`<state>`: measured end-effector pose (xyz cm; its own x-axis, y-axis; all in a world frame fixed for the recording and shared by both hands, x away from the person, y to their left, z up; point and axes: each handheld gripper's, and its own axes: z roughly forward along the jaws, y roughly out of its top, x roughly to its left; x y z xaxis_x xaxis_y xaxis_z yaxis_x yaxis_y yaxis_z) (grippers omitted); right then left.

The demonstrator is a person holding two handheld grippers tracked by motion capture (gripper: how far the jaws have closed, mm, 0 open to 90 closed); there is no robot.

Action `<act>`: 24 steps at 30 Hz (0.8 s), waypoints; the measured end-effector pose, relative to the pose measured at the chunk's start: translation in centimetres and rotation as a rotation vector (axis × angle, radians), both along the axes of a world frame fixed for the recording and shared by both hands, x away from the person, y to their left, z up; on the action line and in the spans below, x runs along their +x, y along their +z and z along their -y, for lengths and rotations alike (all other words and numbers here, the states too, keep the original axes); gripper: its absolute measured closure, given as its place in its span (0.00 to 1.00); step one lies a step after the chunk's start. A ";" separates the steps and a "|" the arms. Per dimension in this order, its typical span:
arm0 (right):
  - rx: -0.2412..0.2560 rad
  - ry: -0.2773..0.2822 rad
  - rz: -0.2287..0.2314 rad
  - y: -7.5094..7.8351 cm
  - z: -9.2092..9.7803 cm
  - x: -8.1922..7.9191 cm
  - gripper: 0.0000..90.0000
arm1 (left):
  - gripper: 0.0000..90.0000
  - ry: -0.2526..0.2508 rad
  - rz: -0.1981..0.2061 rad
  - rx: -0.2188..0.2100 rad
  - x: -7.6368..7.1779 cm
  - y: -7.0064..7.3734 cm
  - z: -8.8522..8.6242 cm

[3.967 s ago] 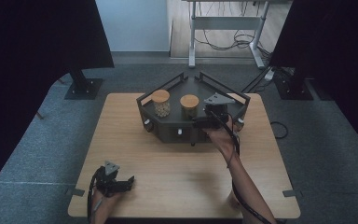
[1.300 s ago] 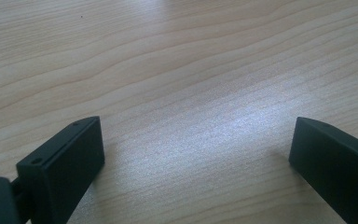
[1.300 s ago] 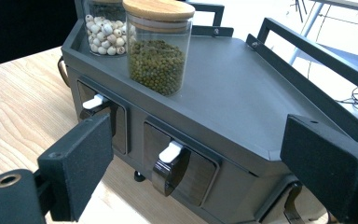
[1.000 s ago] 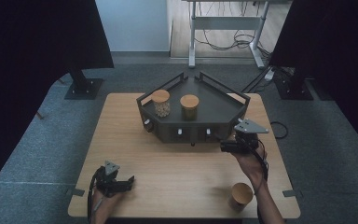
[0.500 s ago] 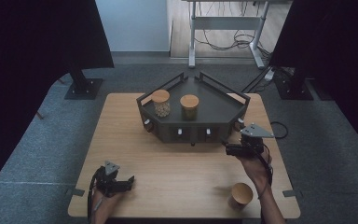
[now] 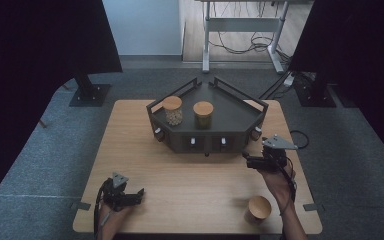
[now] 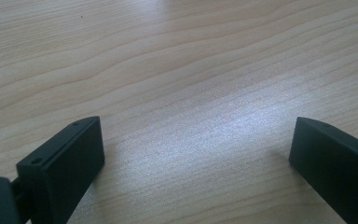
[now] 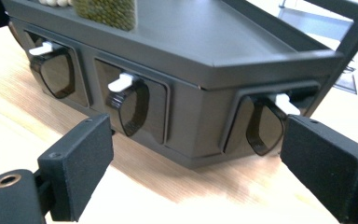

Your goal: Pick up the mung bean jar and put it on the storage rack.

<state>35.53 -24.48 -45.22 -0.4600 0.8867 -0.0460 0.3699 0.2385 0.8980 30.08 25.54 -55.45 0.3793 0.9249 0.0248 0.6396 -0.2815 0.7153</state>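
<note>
Left gripper [image 6: 130, 194] rests near the desk's [image 6: 130, 130] front-left corner, jaws wide apart over bare wood. Dark rack [image 6: 207, 122] at back centre. Right gripper [image 6: 247, 161] empty, jaws spread, facing its front-right end. Jar [image 6: 258, 207] at front-right edge.

Dim room, soft tabletop glare, blurred foreground
</note>
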 end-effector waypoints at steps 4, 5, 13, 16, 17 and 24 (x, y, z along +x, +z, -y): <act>0.010 -0.018 -0.015 -0.6 0.6 -0.1 0.09 | 0.03 0.000 0.000 0.000 0.0 0.0 0.0; 0.010 -0.021 -0.016 -0.7 0.7 -0.1 0.09 | 0.03 0.000 0.000 0.000 0.0 0.0 0.0; 0.011 -0.041 -0.022 -1.7 1.5 -0.3 0.09 | 0.03 0.000 0.000 0.000 0.0 0.0 0.0; 0.013 -0.045 -0.024 -2.0 1.7 -0.5 0.09 | 0.03 0.001 0.000 0.000 0.0 0.0 0.0; 0.014 -0.048 -0.024 -2.2 1.9 -0.5 0.09 | 0.03 0.001 0.000 0.000 0.0 0.0 0.0; 0.028 -0.063 -0.028 -3.2 2.7 -0.9 0.10 | 0.03 0.002 0.000 0.000 0.0 0.0 0.0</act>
<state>34.64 -27.16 -48.37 -0.4045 0.9145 -0.0089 0.4084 0.1893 0.8930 30.07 25.53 -55.45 0.3778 0.9256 0.0248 0.6402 -0.2805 0.7151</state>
